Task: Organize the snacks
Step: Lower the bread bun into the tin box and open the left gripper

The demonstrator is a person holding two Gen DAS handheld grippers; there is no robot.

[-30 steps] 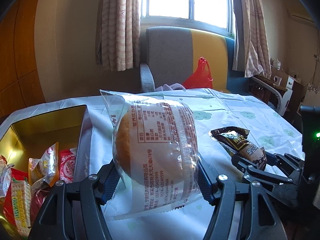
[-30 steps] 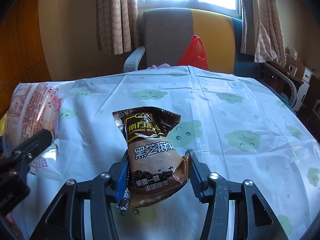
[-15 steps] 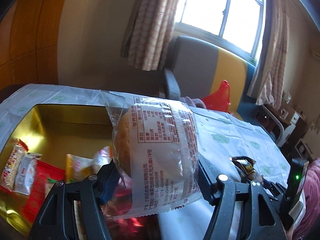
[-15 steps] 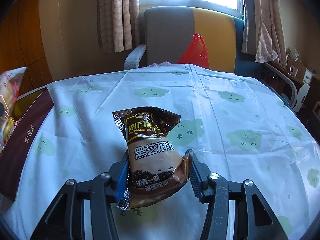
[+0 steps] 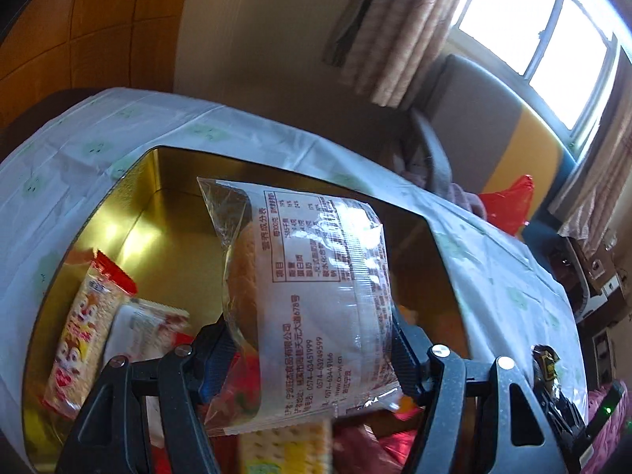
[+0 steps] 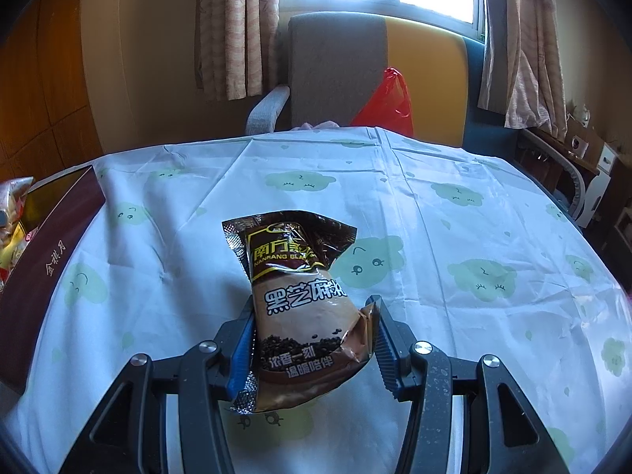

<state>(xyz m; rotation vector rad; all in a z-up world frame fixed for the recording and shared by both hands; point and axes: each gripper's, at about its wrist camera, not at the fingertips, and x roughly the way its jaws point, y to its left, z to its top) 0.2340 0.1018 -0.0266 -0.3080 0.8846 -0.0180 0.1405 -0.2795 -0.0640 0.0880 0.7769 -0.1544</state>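
Observation:
My left gripper [image 5: 312, 339] is shut on a clear-wrapped bun packet [image 5: 308, 296] and holds it above the open gold-lined box [image 5: 158, 197]. Several snack packs lie in the box, among them a red and yellow cracker pack [image 5: 85, 335]. My right gripper [image 6: 312, 335] is shut on a brown black-sesame sachet [image 6: 300, 300] held just above the tablecloth. The box's dark red side [image 6: 51, 264] shows at the left of the right wrist view. The right gripper [image 5: 553, 387] also shows at the lower right of the left wrist view.
The table has a white cloth with green cloud prints [image 6: 434, 237]. Behind it stands a grey and yellow armchair [image 6: 375, 75] with a red plastic bag [image 6: 387, 102]. A window with curtains [image 6: 233, 27] is at the back. Furniture stands at the right [image 6: 584, 173].
My left gripper has swung left with the bun packet, from over the tablecloth to over the open box. The right gripper and its sachet have stayed put.

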